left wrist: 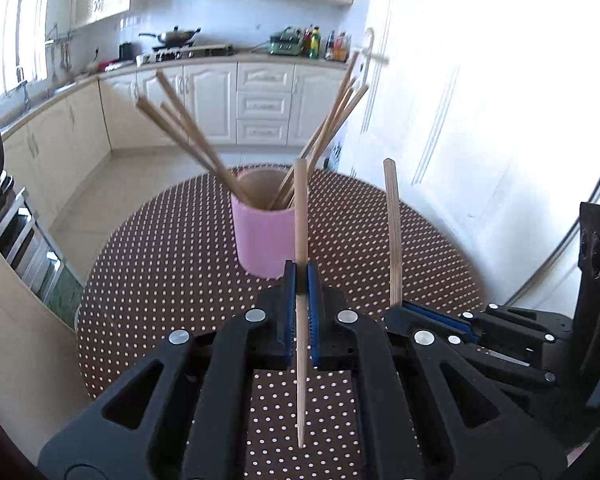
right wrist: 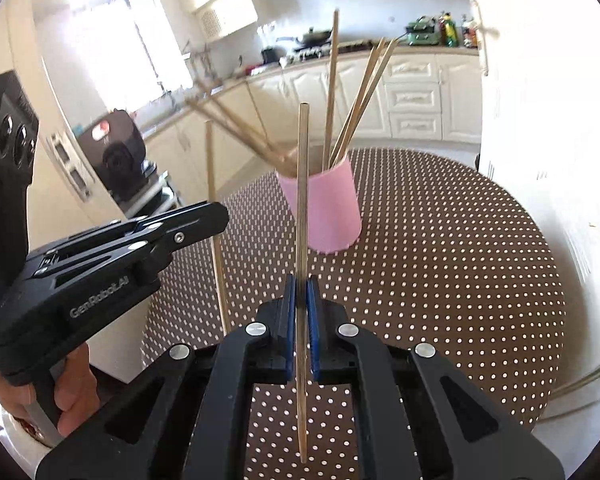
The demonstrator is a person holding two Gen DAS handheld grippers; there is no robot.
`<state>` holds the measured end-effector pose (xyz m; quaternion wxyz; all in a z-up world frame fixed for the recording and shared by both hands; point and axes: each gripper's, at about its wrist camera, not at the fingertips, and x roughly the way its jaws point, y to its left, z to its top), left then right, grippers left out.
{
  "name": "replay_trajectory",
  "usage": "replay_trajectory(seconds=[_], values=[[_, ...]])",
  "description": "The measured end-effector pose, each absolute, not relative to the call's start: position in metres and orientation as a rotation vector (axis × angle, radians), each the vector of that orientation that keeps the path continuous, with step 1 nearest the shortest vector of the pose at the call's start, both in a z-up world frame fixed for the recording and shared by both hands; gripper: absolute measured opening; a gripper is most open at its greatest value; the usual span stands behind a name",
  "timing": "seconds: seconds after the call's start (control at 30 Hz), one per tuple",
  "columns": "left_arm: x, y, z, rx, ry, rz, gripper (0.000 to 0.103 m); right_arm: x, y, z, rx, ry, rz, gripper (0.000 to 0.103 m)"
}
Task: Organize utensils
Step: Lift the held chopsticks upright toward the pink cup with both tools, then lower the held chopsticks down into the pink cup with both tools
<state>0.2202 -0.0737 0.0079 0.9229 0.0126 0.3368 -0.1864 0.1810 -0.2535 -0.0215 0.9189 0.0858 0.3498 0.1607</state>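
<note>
A pink cup (left wrist: 263, 236) (right wrist: 328, 208) stands on the brown polka-dot table (left wrist: 160, 264) (right wrist: 440, 248) with several wooden chopsticks (left wrist: 180, 128) fanned out of it. My left gripper (left wrist: 301, 276) is shut on one chopstick (left wrist: 300, 208) held nearly upright just in front of the cup. My right gripper (right wrist: 301, 292) is shut on a second chopstick (right wrist: 302, 168), also upright. In the left wrist view the right gripper (left wrist: 404, 305) shows at the right with its chopstick (left wrist: 393, 232). In the right wrist view the left gripper (right wrist: 204, 216) sits at the left, a hand (right wrist: 72, 396) on its handle.
Beyond the round table lie a pale tiled floor (left wrist: 112, 184) and cream kitchen cabinets (left wrist: 260, 100) with a stove and bottles on the counter. A white door (left wrist: 480, 120) stands at the right. A dark appliance (right wrist: 116, 156) sits at the left on a shelf.
</note>
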Motion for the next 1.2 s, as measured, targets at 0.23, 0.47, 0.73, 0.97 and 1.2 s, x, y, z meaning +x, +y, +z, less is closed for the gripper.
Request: replay_trajectory(seconds=[0.23,0.47,0.73,0.97,1.2], values=[[0.210,-0.071,0.025,0.030,0.618,-0.386,0.006,0.179,-0.246,-0.007,0.212,0.633,0.326,0.005],[0.218,-0.072,0.041,0.039,0.561,-0.371,0.006,0.184,-0.241,0.008,0.218,0.589,0.334,0.005],[0.228,-0.068,0.055,0.030,0.503,-0.366,0.006,0.185,-0.245,0.028,0.219,0.511,0.337,0.004],[0.228,-0.069,0.069,0.039,0.449,-0.370,0.006,0.193,-0.244,0.036,0.241,0.456,0.340,0.005],[0.237,-0.059,0.084,0.025,0.409,-0.349,0.006,0.207,-0.239,0.050,0.251,0.409,0.381,0.004]])
